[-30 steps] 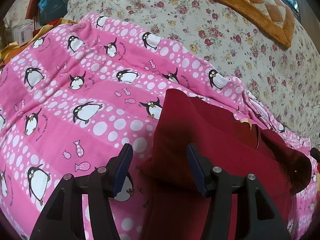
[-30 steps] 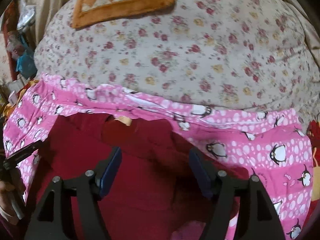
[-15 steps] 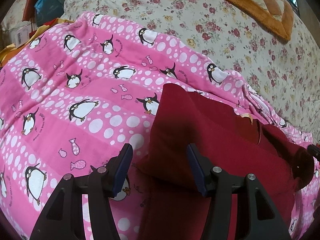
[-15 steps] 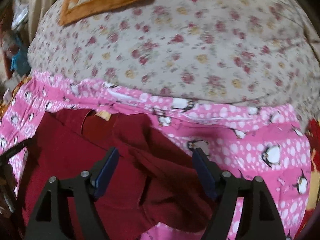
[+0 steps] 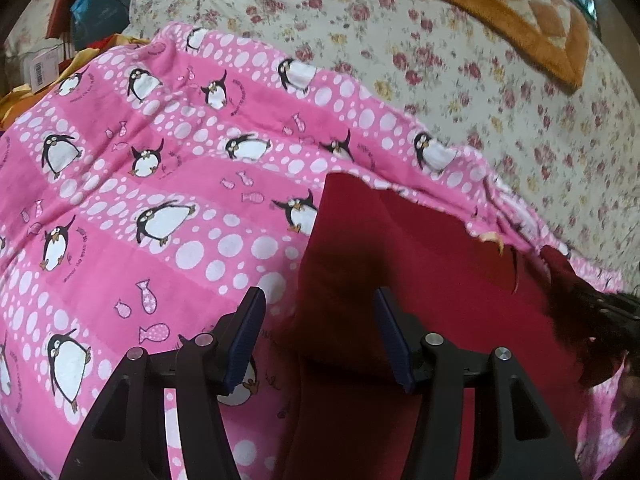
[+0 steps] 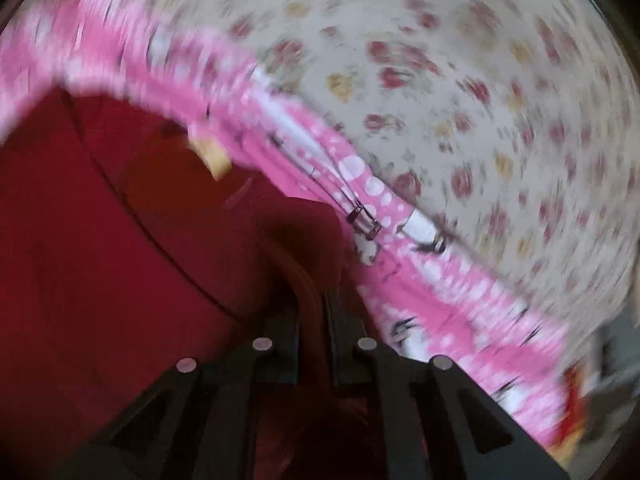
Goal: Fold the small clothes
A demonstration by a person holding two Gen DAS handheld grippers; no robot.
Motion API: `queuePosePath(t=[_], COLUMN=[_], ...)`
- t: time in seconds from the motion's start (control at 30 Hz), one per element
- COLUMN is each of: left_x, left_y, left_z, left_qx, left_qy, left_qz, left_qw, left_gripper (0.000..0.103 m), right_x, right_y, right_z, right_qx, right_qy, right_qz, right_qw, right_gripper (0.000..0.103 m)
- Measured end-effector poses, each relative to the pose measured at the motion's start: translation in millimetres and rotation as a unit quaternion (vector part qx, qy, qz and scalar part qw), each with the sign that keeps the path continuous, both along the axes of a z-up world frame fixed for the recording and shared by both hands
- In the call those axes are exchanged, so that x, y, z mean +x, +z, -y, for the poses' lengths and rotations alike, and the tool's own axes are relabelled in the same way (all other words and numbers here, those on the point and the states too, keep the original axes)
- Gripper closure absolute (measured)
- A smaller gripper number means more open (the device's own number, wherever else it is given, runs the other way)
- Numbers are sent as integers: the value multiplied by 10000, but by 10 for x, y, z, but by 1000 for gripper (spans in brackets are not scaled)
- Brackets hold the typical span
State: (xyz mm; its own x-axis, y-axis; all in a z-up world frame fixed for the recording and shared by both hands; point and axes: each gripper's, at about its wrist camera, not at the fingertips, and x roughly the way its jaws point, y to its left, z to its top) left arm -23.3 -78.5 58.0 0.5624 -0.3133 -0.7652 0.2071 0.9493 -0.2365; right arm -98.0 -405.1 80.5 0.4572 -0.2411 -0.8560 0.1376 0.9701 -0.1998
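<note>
A dark red garment [image 5: 420, 280] lies on a pink penguin-print blanket [image 5: 140, 208]; it also shows in the right wrist view [image 6: 100, 240]. My left gripper [image 5: 320, 336] is open, hovering over the garment's left edge, one finger above the blanket and one above the red cloth. My right gripper [image 6: 312, 320] is shut on a fold of the red garment at its right side, near the blanket's edge. The right wrist view is blurred by motion. A small tan label [image 6: 210, 156] sits at the garment's neck. The right gripper [image 5: 608, 312] appears dark at the left view's right edge.
A cream floral bedspread [image 5: 460, 60] lies beyond the blanket, also in the right wrist view [image 6: 460, 100]. An orange checked mat [image 5: 500, 12] lies at the far right. Bags and boxes [image 5: 96, 4] stand at the far left.
My right gripper has dropped onto the garment's right side and closed on a fold of it, swinging fast. My left gripper has stayed open and drifted slightly.
</note>
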Motion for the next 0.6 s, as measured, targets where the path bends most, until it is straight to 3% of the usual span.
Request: queuePosePath(t=[0.03,0.13,0.27,0.3,0.33,0.4,0.47,0.6], left_x=[-12,-35,-3,3,3,-2,-33,-59], left_y=[32,110,144,144,143,149,178,210], left_z=[-21,-91,-165,-163,-152,-126,-75,90], left_qx=[-83,-393,-965,-1029,-1107,-1249,-1370,-1332], left_qy=[15,58,-6,-37,-102,-253,-461,-859], left_qz=[55,172,62,29,-19,-81,-88,-121], left_qw=[9999,9991,9953,9947,9938,9918,9895,9873], left_gripper=[67,67,67,67,67,67,67,67], right_x=[-78,-287,-361,-353,-315,-212,-245,-543], right_y=[143,494,480,377,224,-105,-262,-116], right_z=[35,-88,-630,-777,-923,-1136,-1225,-1039], right_qx=[489,1323,1768,1887,2023,2316,2477,2559], right_qy=[-128,-171,166,247,326,400,465,449], right_qz=[262,990,1325,1292,1128,413,14,147], right_qw=[9984,9861,9752,9732,9723,9711,9677,9655], right_gripper=[92,92,90,87,77,62,62,54])
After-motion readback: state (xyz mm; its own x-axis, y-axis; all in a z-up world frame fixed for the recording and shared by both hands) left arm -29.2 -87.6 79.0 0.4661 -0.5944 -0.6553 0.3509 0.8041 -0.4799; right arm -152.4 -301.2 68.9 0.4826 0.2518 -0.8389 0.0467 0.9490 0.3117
